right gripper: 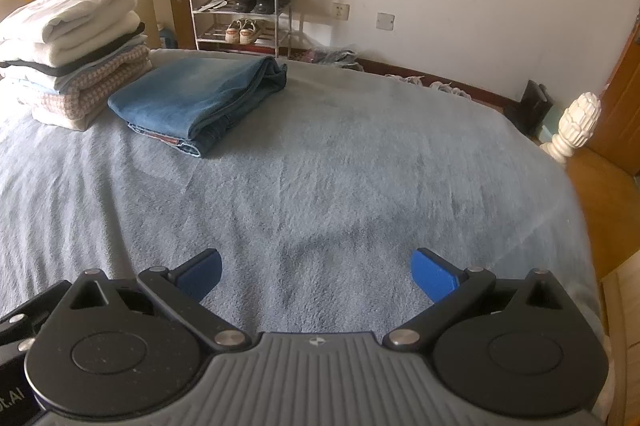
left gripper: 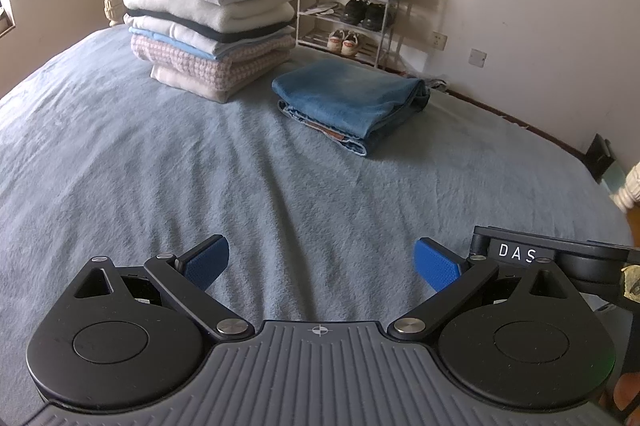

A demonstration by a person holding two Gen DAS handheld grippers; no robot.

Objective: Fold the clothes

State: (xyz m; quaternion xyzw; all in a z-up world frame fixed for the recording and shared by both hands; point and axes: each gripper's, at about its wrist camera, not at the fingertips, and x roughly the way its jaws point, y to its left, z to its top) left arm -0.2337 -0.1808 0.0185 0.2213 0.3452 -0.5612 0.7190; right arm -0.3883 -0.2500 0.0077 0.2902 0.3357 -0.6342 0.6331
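Blue-grey bedding (left gripper: 160, 161) fills most of the left wrist view, with a pale wall and a shoe rack (left gripper: 344, 9) behind it at the upper middle. At the upper left of the frame stands a tall stack of folded clothes (left gripper: 208, 25), white pieces on top and a pink checked one at the bottom. Just to its right, apart from it, lie the folded jeans (left gripper: 352, 101). The left gripper (left gripper: 320, 262) sits low in the frame with its jaws spread wide and nothing between the blue pads (left gripper: 208, 262); only bare bedding shows between them. Part of the other tool's black body shows at the lower right edge.

Seen from the right wrist, the same bedding (right gripper: 360, 165) runs to a white bedpost (right gripper: 576, 125) and a wooden door at the right edge. The stack (right gripper: 76, 45) sits at the upper left, the jeans (right gripper: 200, 97) touching or just beside its base; I cannot tell which. The right gripper (right gripper: 316, 266) is likewise wide open and empty.

No unfolded garment shows in either view, so the folding looks finished or paused between items. If the jeans are to join the stack, it would be best to slide both grippers under opposite short ends, close firmly on all layers, and lift level so the folds do not slip.
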